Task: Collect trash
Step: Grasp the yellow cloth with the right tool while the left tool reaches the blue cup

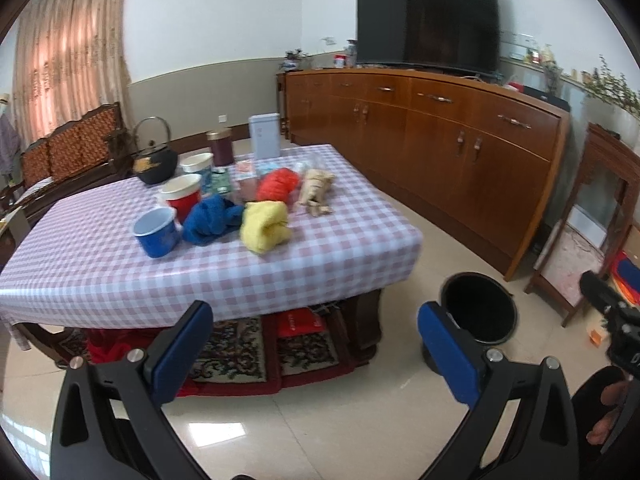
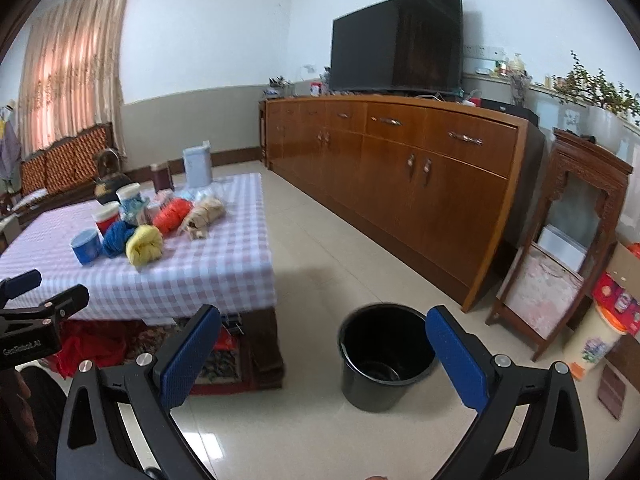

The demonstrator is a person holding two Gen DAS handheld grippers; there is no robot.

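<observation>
Four crumpled wads lie together on the checked table point(image 1: 100, 264): blue point(image 1: 212, 220), yellow point(image 1: 266, 226), orange point(image 1: 278, 184) and beige point(image 1: 316, 192). They also show in the right wrist view: blue wad point(image 2: 116, 240), yellow wad point(image 2: 144, 246), orange wad point(image 2: 172, 210), beige wad point(image 2: 204, 212). A black bin point(image 1: 480, 308) point(image 2: 384, 356) stands on the floor right of the table and looks empty. My left gripper point(image 1: 316, 344) is open and empty, short of the table's near edge. My right gripper point(image 2: 326, 340) is open and empty, with the bin just beyond its fingers.
Several enamel mugs point(image 1: 158, 232), a black kettle point(image 1: 154, 160), a dark canister point(image 1: 220, 146) and a white box point(image 1: 264, 136) share the table. A long wooden sideboard point(image 2: 400, 176) with a TV point(image 2: 396, 56) lines the far wall. A carved stand point(image 2: 568, 240) and boxes point(image 2: 616, 300) stand at right.
</observation>
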